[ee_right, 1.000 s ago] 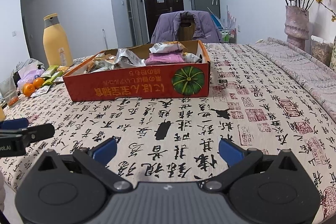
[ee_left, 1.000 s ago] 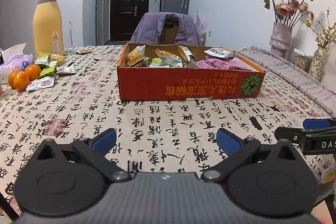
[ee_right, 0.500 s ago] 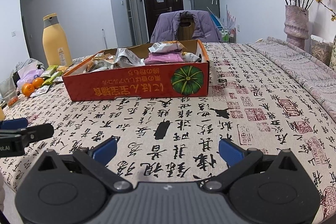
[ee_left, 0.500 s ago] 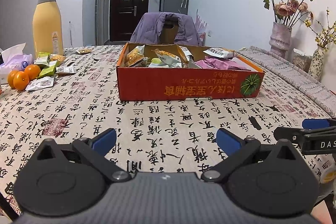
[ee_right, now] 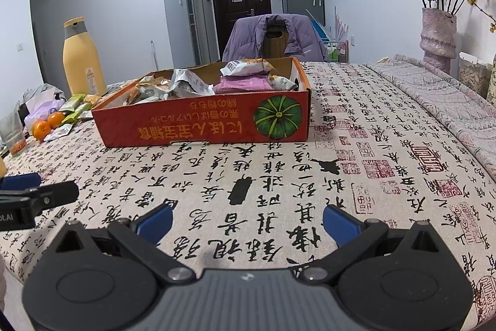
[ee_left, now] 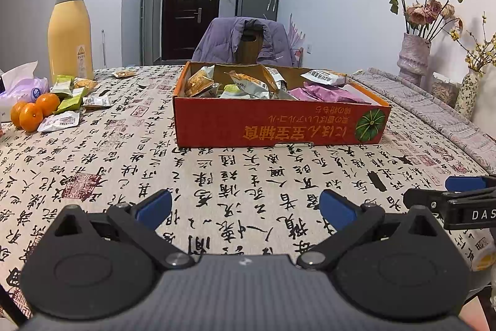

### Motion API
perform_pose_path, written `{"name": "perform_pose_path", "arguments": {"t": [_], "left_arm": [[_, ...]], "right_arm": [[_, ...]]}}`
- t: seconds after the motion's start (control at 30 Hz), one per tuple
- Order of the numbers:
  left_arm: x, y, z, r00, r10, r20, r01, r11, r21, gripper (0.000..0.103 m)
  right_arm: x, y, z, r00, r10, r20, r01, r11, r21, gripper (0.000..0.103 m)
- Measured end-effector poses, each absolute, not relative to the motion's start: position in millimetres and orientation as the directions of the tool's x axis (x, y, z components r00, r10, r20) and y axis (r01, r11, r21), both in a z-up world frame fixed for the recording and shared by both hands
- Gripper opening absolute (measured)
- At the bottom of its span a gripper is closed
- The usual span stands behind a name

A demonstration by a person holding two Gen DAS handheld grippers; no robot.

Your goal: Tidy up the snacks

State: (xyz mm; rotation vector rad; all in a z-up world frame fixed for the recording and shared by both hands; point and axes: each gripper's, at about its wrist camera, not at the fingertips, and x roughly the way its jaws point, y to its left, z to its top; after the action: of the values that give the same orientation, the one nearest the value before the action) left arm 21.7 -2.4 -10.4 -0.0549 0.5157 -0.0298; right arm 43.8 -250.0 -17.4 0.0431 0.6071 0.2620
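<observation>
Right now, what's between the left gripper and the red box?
Nothing but bare tablecloth. The left wrist view shows the open left gripper low over the cloth and the red box farther ahead, with no snacks between them.

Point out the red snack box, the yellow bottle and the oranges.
red snack box (ee_left: 279,126), left wrist view, front wall.
yellow bottle (ee_left: 69,33), left wrist view, body.
oranges (ee_left: 31,115), left wrist view, nearest fruit.

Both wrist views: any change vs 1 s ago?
No visible change. Left claw and right claw hang open and empty over the tablecloth. Snack packets sit in the red box; loose ones lie by the oranges.
</observation>
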Motion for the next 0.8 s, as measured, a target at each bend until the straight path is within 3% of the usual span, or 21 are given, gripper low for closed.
{"name": "perform_pose_path", "arguments": {"t": [0.8], "left_arm": [[20.0,-2.8,-11.0,0.87,-0.049,-0.49,0.021,0.998,-0.063,0.103]], "right_arm": [[43.6,-249.7,-17.2,0.789,0.256,-0.558,-0.231,0.966,0.116,0.103]]}}
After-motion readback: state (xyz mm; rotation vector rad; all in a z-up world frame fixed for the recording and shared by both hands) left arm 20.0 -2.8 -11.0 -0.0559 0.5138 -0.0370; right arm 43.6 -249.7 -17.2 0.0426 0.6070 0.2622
